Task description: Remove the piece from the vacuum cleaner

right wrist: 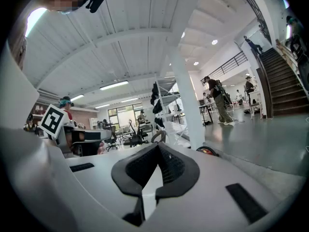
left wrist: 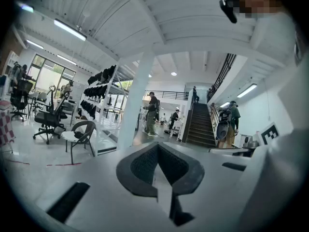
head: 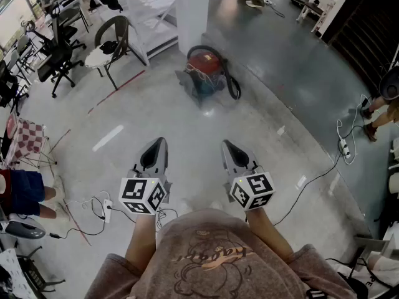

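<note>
- Across the grey concrete floor (head: 156, 114), the red-topped canister vacuum cleaner (head: 204, 73) with a black hose stands beside the white pillar (head: 192, 11), untouched.
- We hold the left hand-held gripper (head: 158, 143) and right hand-held gripper (head: 227, 144) with jaws pressed together, empty, well apart from it.
- We judge nothing done: approach, grasp and removal all remain.

A white square pillar (head: 192, 11) rises from the glossy grey concrete floor (head: 187, 120). Left of it stands a white metal shelving rack (head: 153, 11), then a dark bent-frame armchair with a white seat cushion (head: 109, 48) and a black wheeled office chair (head: 56, 58). A white power strip (head: 345, 147) with trailing cables lies at the right. A dark staircase (left wrist: 198, 125) climbs behind, with 1 person (left wrist: 152, 111) standing to its left.
</note>
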`<control>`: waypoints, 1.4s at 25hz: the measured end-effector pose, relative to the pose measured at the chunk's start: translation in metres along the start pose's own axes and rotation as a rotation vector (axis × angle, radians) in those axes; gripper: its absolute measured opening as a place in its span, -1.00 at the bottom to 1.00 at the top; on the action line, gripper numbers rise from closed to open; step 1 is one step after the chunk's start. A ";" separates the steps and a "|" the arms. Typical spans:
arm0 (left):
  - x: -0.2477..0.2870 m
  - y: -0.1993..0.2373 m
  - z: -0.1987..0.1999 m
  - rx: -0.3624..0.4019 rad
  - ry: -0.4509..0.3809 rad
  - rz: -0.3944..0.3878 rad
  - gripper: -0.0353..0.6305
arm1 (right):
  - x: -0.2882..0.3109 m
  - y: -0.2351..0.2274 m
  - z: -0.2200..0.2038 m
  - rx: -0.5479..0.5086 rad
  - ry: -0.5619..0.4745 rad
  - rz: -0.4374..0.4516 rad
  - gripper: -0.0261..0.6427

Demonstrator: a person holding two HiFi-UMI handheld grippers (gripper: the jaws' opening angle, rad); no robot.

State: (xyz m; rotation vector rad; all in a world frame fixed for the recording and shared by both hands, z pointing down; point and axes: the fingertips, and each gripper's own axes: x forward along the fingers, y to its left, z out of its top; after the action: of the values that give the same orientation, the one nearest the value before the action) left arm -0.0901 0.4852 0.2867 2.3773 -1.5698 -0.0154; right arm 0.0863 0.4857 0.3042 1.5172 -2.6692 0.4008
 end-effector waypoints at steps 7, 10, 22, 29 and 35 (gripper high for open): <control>0.001 0.017 0.004 0.027 0.025 -0.032 -0.91 | 0.011 0.011 -0.005 0.025 -0.001 -0.024 -0.94; 0.003 0.030 -0.001 0.030 0.039 -0.049 -0.91 | 0.017 0.014 -0.013 0.017 0.001 -0.046 -0.94; 0.041 0.074 -0.008 0.002 0.056 -0.077 -0.91 | 0.065 -0.003 -0.027 0.013 0.019 -0.114 -0.94; 0.117 0.110 0.000 -0.013 0.076 -0.076 -0.91 | 0.145 -0.041 -0.017 0.026 0.026 -0.108 -0.94; 0.217 0.138 0.028 -0.012 0.086 -0.061 -0.91 | 0.230 -0.101 0.013 0.031 0.042 -0.083 -0.94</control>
State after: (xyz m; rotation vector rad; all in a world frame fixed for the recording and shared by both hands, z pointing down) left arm -0.1307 0.2330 0.3266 2.3826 -1.4548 0.0637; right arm 0.0541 0.2401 0.3506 1.6034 -2.5700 0.4664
